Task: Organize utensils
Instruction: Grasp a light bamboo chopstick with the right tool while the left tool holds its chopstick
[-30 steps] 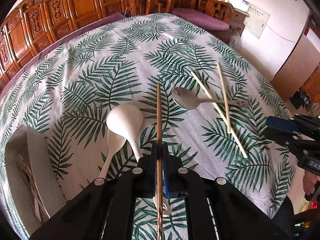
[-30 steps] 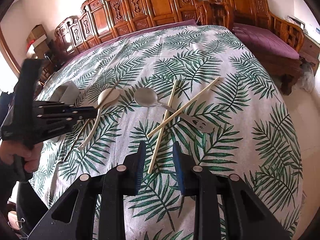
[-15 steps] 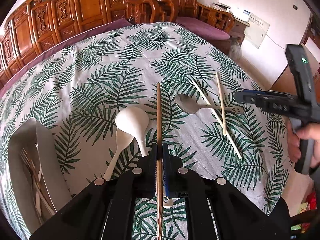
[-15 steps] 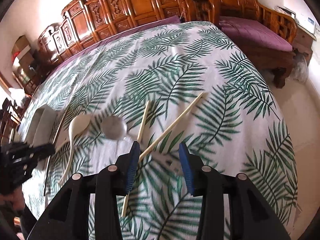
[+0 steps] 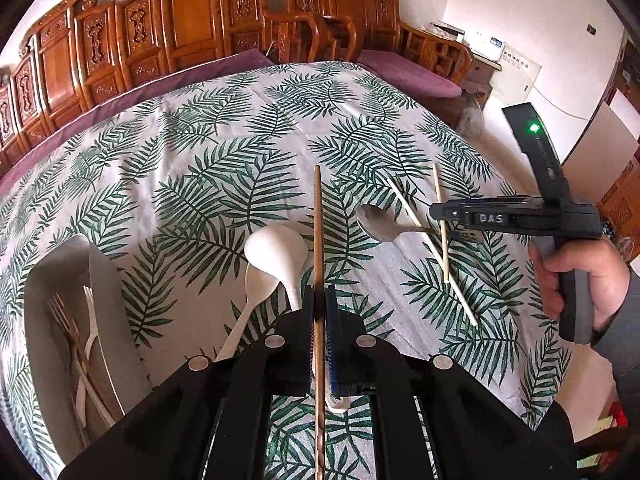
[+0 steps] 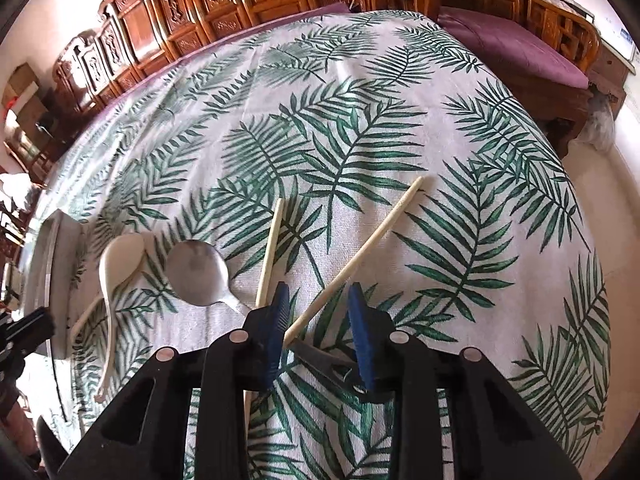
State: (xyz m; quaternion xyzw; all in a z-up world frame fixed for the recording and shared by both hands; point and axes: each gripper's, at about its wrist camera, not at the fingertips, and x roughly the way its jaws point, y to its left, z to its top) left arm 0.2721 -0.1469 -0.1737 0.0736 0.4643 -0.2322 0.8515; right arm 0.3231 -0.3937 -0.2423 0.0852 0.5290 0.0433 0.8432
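Observation:
My left gripper (image 5: pixel 320 292) is shut on a long brown chopstick (image 5: pixel 317 220), held above two white spoons (image 5: pixel 276 252). A metal spoon (image 5: pixel 376 224) lies to the right with two pale chopsticks (image 5: pixel 444 248) crossed over its handle. A person's hand holds my right gripper (image 6: pixel 316 296) low over that crossing. Its jaws are closing. One pale chopstick (image 6: pixel 360 252) and the spoon's dark handle (image 6: pixel 320 360) lie between the blue pads, and neither pad touches them. The other pale chopstick (image 6: pixel 270 248) runs just outside the left pad.
A grey tray (image 5: pixel 44 320) at the left holds several forks and sticks. The table wears a palm-leaf cloth (image 5: pixel 240 140). Carved wooden chairs (image 5: pixel 192 20) line the far side, and the table edge drops off at the right.
My right gripper came in from the right and sank over the crossed chopsticks and spoon handle. Its jaws widened, then narrowed. The left gripper rose slightly with the brown chopstick.

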